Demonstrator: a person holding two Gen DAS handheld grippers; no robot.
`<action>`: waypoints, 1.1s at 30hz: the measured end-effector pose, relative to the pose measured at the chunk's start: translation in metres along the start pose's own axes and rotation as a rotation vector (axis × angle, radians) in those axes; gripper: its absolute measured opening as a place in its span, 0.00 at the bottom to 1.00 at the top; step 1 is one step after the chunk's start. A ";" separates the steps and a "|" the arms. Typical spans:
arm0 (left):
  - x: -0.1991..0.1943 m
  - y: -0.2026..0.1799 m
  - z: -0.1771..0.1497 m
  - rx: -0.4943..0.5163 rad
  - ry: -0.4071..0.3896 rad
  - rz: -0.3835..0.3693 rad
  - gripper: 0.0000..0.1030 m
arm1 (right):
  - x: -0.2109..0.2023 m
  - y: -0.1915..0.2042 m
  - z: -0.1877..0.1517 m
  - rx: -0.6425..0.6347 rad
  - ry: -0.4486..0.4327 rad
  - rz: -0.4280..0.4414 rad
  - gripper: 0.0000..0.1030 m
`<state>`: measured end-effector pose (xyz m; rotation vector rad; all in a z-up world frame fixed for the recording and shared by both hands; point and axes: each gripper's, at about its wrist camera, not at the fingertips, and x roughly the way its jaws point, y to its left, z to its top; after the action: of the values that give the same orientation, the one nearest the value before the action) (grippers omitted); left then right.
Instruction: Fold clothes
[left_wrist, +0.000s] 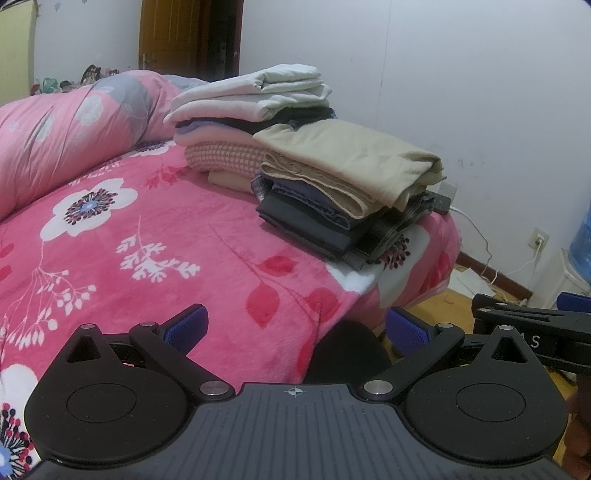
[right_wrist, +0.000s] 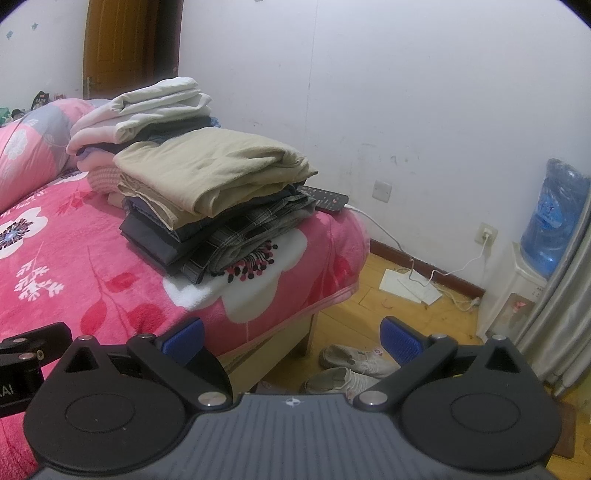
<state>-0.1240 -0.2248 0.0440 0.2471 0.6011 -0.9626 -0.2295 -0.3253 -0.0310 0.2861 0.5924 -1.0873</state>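
Left gripper wide open, empty, over the bed edge. Right gripper also spread wide, empty, past the bed's corner above the floor.

Two stacks of folded clothes on the bed near its corner. Near stack: beige piece on top, dark and plaid below, long axis running along the bed edge. Far stack: white and pink pieces, just behind, touching.

Remote beside near stack.

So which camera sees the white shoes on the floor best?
The right wrist view: the pair of white shoes lies in plain sight on the wooden floor beside the bed. The left wrist view shows no shoes at all.
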 end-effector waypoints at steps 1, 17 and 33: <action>0.000 0.000 0.000 0.000 0.001 0.001 1.00 | 0.000 0.000 0.000 0.001 0.000 0.000 1.00; 0.001 0.000 0.000 0.003 0.000 0.005 1.00 | 0.000 0.000 0.000 -0.001 -0.002 -0.002 1.00; 0.002 -0.001 0.000 0.006 0.002 0.009 1.00 | 0.001 0.000 0.000 0.002 -0.001 0.000 1.00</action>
<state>-0.1240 -0.2267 0.0434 0.2561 0.5981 -0.9557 -0.2290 -0.3260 -0.0312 0.2876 0.5903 -1.0886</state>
